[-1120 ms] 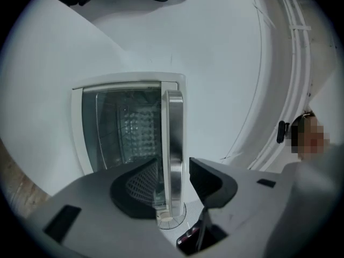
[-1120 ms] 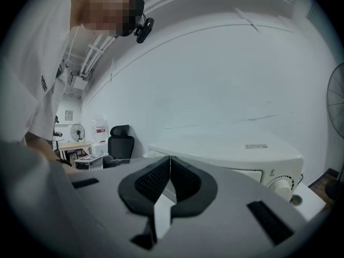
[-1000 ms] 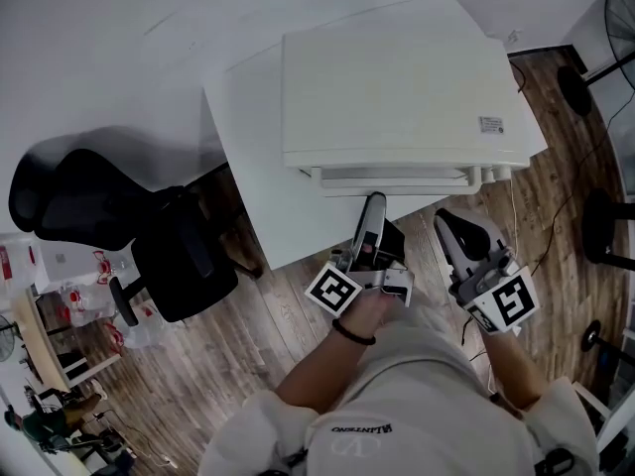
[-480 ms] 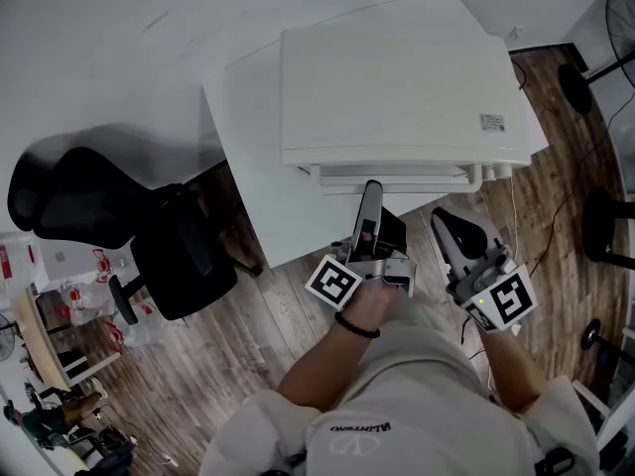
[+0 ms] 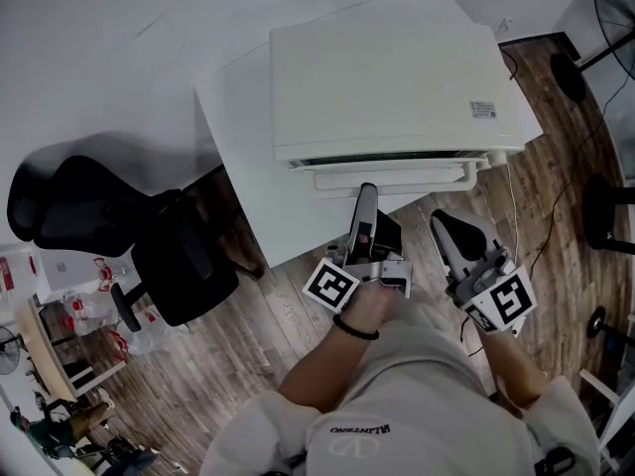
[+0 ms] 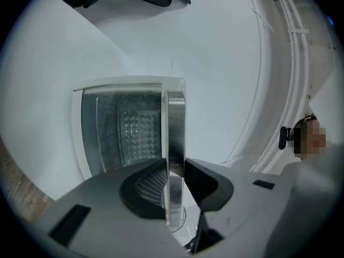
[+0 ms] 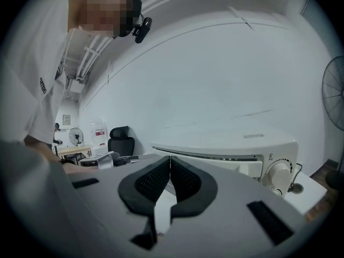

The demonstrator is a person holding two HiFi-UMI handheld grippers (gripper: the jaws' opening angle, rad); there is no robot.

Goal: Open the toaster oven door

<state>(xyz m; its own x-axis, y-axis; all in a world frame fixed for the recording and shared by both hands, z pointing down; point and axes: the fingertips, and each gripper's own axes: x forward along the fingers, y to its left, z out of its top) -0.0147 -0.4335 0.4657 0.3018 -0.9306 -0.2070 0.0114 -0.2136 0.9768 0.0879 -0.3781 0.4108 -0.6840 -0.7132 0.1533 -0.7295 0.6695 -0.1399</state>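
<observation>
Oven door (image 6: 121, 138) newly ajar, its handle (image 6: 175, 122) clamped by just-closed jaws of the left tool (image 6: 173, 183); right tool (image 7: 170, 177) shut, empty.

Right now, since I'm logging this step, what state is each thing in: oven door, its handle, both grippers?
toaster oven door: ajar, dark gap along its top edge.
door handle: clamped between the left jaws.
left gripper: shut on door handle; its jaws have just been closing.
right gripper: shut, empty, clear of the oven.
</observation>
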